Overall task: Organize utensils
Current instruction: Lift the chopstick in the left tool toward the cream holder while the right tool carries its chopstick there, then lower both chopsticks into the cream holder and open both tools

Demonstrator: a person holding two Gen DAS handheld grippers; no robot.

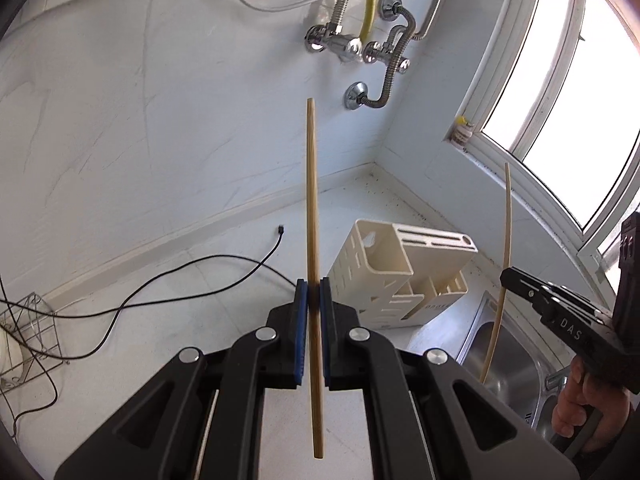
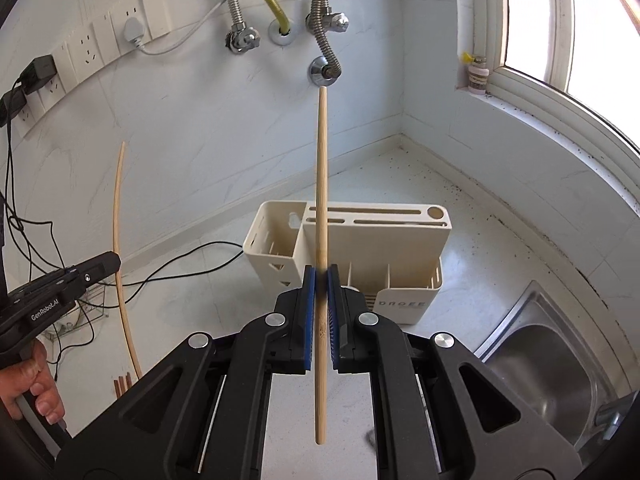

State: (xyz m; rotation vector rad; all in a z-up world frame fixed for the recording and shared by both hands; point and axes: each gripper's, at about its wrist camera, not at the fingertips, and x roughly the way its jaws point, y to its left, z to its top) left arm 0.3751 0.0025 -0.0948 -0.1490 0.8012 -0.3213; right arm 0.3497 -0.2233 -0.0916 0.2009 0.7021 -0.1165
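A bamboo chopstick (image 1: 311,208) is clamped upright between the blue pads of the left gripper (image 1: 313,292), fingers closed on it around its lower middle, thin end up and the thicker end hanging below the jaws. A second chopstick (image 2: 321,184) is clamped the same way by the right gripper (image 2: 321,280), pads pressed tight on the shaft. Both sticks are held in the air above the white countertop (image 2: 472,276), touching nothing else.

The cream utensil holder (image 2: 372,236) is seen standing on the counter just beyond the right gripper, slotted block at the back, open compartments in front and on its left side; the compartments look unfilled. A steel sink (image 2: 548,352) is set into the counter at near right of the holder. Black cables (image 1: 160,284) are trailed across the counter on the left. Metal hoses and valves (image 1: 360,44) are mounted on the far wall, a window (image 1: 560,80) at right.
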